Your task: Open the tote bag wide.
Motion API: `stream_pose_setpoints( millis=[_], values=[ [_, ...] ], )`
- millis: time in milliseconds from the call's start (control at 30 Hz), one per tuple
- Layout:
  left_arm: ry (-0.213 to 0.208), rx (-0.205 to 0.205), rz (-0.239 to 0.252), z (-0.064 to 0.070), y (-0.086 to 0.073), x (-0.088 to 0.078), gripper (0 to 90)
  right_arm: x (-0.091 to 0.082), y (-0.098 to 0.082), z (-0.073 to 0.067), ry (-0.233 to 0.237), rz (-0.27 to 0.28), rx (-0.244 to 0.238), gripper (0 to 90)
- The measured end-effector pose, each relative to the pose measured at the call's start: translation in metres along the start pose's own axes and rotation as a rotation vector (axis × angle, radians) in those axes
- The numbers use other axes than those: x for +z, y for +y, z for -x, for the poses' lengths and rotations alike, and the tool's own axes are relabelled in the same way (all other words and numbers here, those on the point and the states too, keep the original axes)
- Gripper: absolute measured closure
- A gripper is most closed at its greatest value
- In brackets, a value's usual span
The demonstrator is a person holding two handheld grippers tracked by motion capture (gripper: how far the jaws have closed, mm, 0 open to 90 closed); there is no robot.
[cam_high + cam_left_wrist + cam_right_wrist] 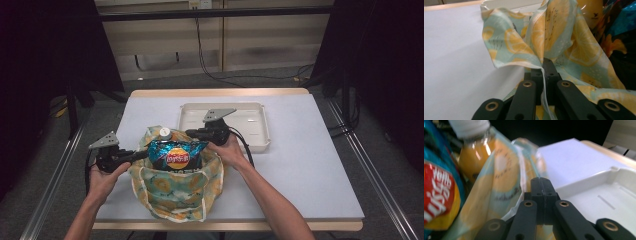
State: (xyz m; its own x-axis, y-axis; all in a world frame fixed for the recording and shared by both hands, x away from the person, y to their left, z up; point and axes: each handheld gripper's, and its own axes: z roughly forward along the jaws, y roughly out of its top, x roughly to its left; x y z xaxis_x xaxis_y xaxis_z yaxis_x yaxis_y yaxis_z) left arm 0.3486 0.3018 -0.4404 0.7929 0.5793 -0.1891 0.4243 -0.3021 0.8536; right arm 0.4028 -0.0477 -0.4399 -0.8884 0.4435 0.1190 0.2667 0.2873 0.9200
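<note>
High view, bag: a soft cloth bag printed with yellow lemon slices on pale green sits at the near middle of the white table, mouth upward, just in front of the shallow cream plastic tray.
High view, contents: a blue crisp packet with a red-and-yellow logo lies across the mouth, long axis running left to right; a white-capped bottle of orange drink stands behind it.
High view, tools: the left gripper meets the bag's left rim and the right gripper its far right rim, so the mouth and packet lie between them, roughly equally near to each.
Left gripper view, state: jaws closed, pinching a fold of the bag's edge; the cloth rises loosely above them.
Right gripper view, state: jaws pressed together on the bag's hem, which emerges beneath them; bottle and packet lie to the left, tray to the right.
Judgement: the coming move likely turns on keeping both rims apart.
</note>
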Motion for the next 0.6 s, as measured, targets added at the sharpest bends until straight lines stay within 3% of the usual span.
stream_pose_setpoints(
  millis=[267, 333, 400, 500, 600],
  values=[
    [-0.001, -0.001, -0.069, -0.001, -0.015, 0.012, 88.8, 0.010, -0.016, 0.001, -0.022, -0.069, -0.001, 90.0],
    [-0.002, -0.005, -0.067, -0.002, -0.017, 0.012, 88.8, 0.011, -0.018, 0.002, -0.023, -0.077, -0.003, 90.0],
    [-0.005, -0.018, -0.068, -0.005, -0.021, 0.013, 88.5, 0.014, -0.026, 0.002, -0.008, -0.075, 0.027, 90.0],
    [-0.005, -0.031, -0.066, -0.006, -0.024, 0.013, 88.5, 0.016, -0.031, 0.000, -0.013, -0.088, 0.022, 90.0],
    [0.001, -0.028, -0.066, -0.006, -0.026, 0.010, 88.2, 0.016, -0.035, 0.002, -0.022, -0.077, 0.039, 84.9]
  ],
)
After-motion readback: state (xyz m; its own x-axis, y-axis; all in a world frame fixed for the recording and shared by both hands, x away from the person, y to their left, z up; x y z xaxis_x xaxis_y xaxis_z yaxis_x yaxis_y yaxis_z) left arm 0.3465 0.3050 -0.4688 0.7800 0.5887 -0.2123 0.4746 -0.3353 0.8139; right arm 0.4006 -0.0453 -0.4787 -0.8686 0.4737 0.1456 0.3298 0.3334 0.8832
